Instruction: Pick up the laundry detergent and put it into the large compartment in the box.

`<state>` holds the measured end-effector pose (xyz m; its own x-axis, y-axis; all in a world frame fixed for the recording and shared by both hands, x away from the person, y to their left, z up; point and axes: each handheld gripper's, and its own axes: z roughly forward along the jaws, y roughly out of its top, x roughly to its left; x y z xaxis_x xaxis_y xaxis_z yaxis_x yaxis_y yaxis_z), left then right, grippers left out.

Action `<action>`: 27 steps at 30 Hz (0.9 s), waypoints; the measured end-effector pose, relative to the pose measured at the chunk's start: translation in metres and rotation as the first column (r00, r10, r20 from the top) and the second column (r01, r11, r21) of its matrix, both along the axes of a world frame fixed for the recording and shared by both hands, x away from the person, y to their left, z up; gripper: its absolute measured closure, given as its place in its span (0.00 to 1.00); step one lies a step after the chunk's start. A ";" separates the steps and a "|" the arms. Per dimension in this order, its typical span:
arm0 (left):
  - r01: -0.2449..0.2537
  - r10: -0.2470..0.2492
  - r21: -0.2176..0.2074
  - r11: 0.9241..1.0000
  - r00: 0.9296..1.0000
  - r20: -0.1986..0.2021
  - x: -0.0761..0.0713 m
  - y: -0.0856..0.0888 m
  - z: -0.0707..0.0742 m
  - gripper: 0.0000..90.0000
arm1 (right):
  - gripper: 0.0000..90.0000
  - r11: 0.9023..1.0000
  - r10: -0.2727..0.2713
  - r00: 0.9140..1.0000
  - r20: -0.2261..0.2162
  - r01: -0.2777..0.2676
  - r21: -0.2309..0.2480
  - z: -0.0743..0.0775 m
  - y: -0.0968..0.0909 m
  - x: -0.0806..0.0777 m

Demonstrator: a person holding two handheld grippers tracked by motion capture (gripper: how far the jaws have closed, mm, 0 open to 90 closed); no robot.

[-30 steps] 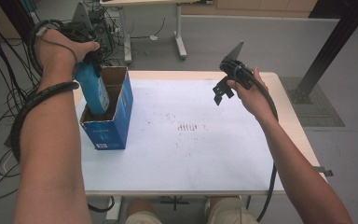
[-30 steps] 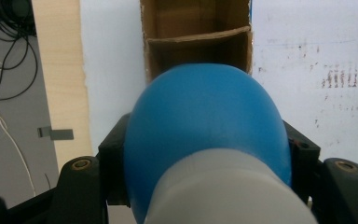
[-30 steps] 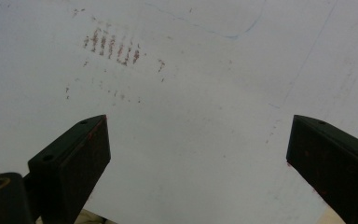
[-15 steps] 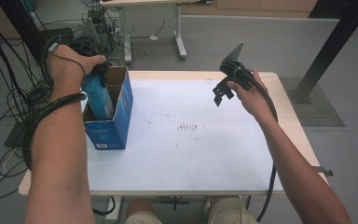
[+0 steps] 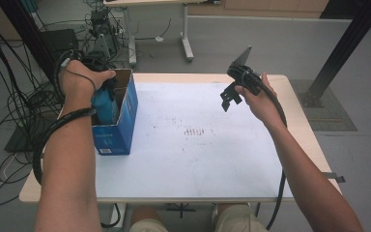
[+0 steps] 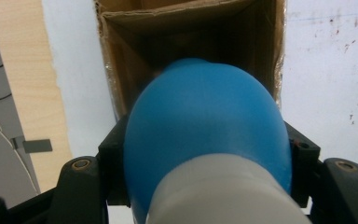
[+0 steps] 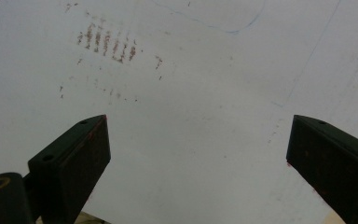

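Your left gripper [image 6: 205,154] is clamped on the blue bottle [image 6: 205,140] | bottle sits partly inside the open cardboard box [image 5: 125,111], left of the high view | your right gripper [image 7: 196,154] hangs wide open, holding nothing, above the white table [image 5: 198,159], upper right.

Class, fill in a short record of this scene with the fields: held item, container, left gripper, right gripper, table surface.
held item: blue bottle with a white end
container: open blue cardboard box, at the table's left side
left gripper: shut on the bottle, lowering it into the box
right gripper: open, nothing between its jaws, held above the table
table surface: white sheet with small reddish-brown marks
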<state>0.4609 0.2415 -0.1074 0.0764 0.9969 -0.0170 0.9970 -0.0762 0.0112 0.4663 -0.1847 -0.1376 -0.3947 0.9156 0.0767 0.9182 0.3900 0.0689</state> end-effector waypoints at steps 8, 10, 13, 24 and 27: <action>0.021 -0.021 0.008 1.000 1.000 -0.010 0.002 -0.003 -0.015 0.41 | 0.07 1.000 -0.001 1.000 -0.002 0.001 -0.002 -0.002 0.001 0.001; 0.024 -0.024 0.006 1.000 1.000 -0.009 0.001 -0.003 -0.017 0.41 | 0.07 1.000 0.000 1.000 -0.003 0.000 -0.005 -0.002 0.001 0.001; 0.030 -0.030 0.012 0.999 1.000 -0.004 0.001 -0.005 -0.021 0.41 | 0.07 1.000 -0.001 1.000 -0.001 0.001 -0.004 -0.002 0.001 0.001; 0.051 -0.051 0.017 0.999 0.999 -0.018 0.001 -0.005 -0.038 0.41 | 0.07 1.000 -0.001 1.000 -0.005 0.001 -0.011 -0.002 0.002 0.002; 0.058 -0.057 0.018 0.998 0.998 -0.024 0.001 -0.005 -0.041 0.41 | 0.07 1.000 -0.002 1.000 -0.005 0.002 -0.013 -0.003 0.002 0.002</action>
<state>0.4622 0.2360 -0.1484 0.1333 0.9911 -0.0006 0.9910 -0.1333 -0.0136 0.4684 -0.1824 -0.1406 -0.3921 0.9175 0.0668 0.9195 0.3887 0.0592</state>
